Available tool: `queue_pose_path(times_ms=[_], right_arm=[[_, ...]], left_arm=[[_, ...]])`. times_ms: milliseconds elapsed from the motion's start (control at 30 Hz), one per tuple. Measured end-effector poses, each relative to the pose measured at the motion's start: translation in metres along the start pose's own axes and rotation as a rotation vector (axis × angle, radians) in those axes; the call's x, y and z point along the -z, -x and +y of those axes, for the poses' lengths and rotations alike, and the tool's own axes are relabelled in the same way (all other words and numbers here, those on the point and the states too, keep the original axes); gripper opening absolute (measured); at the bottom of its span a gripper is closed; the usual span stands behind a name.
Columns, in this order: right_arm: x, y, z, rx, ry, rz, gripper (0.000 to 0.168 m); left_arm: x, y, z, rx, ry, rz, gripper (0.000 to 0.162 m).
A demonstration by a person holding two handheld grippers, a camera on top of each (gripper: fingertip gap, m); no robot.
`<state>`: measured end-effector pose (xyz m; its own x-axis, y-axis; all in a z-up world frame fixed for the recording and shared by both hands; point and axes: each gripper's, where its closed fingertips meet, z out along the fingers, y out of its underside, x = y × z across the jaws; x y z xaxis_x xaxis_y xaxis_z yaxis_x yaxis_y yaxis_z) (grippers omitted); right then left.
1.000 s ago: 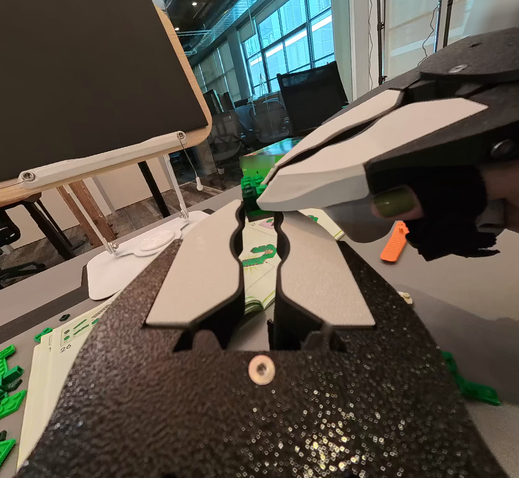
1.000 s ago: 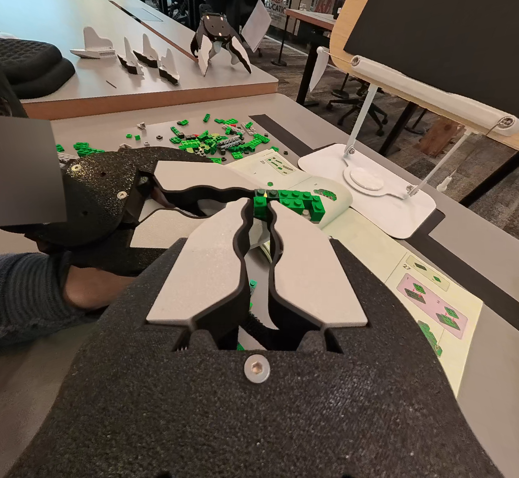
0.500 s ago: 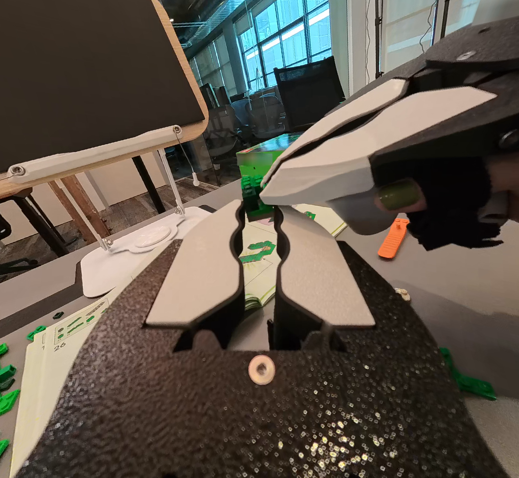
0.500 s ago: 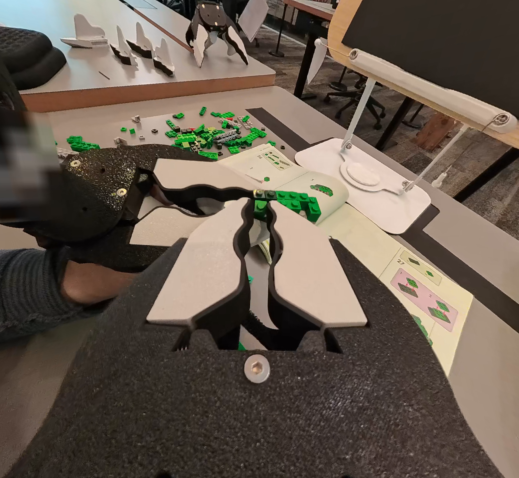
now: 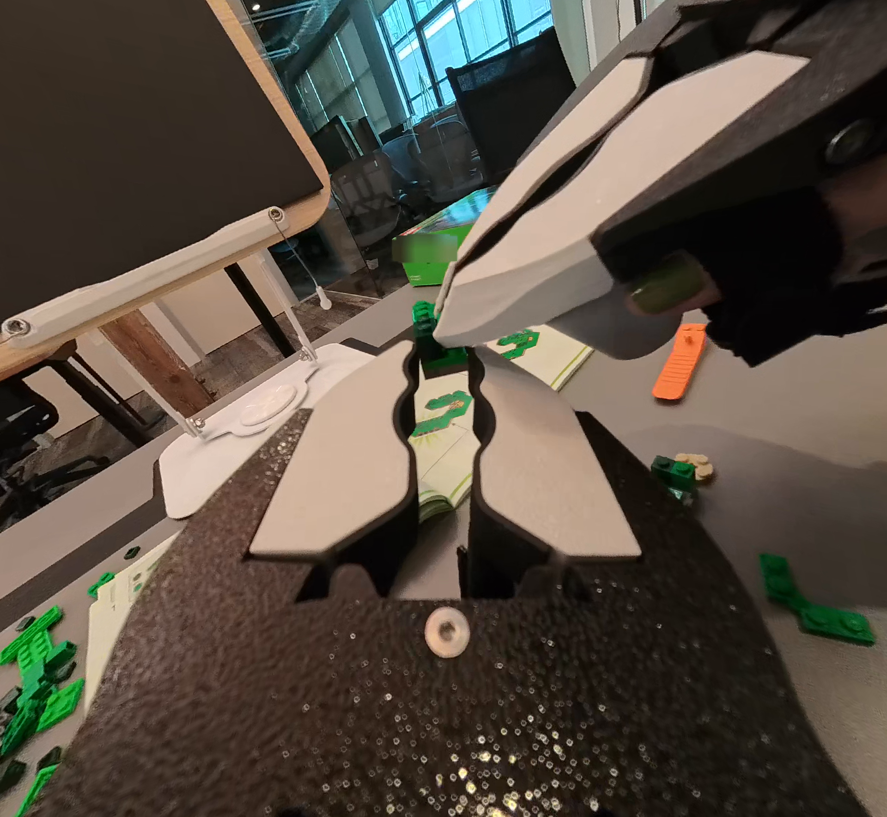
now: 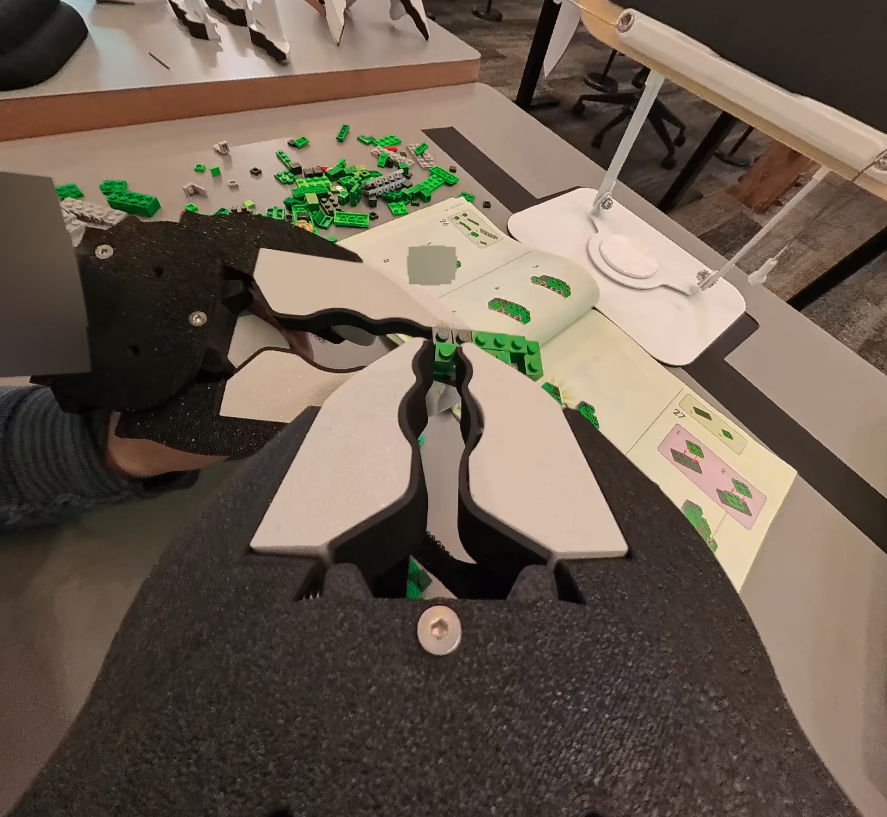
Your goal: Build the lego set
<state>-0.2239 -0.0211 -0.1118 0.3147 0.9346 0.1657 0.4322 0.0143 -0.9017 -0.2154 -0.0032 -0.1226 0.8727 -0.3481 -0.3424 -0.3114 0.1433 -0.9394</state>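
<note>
A small green lego assembly (image 6: 509, 347) is held in the air over the open instruction booklet (image 6: 504, 275). My left gripper (image 5: 441, 354) is shut on one end of it (image 5: 439, 352). It enters the right wrist view from the left (image 6: 425, 335). My right gripper (image 6: 444, 354) is shut on a green brick (image 6: 444, 352) on the underside of the same assembly. It comes in from the upper right in the left wrist view (image 5: 439, 330). The two grippers' tips touch or nearly touch at the assembly.
A pile of loose green and grey bricks (image 6: 345, 189) lies beyond the booklet. A white stand base (image 6: 624, 266) sits to the right under a tilted board. An orange brick separator (image 5: 677, 362), small green pieces (image 5: 816, 611) and a green box (image 5: 432, 256) are on the table. The grippers are tip to tip, or close to it.
Both grippers stay shut on the assembly. Both views have tilted down toward the table, so more of the booklet and loose pieces show.
</note>
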Motion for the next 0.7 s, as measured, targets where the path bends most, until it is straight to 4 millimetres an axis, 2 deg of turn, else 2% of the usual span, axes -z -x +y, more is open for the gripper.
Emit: queue_pose_path(times_ms=[700], right_arm=[[-0.0010, 0.0007, 0.0032, -0.003, 0.030, 0.003, 0.014]], left_arm=[[-0.0014, -0.0024, 0.0028, 0.037, 0.012, 0.028, 0.018]])
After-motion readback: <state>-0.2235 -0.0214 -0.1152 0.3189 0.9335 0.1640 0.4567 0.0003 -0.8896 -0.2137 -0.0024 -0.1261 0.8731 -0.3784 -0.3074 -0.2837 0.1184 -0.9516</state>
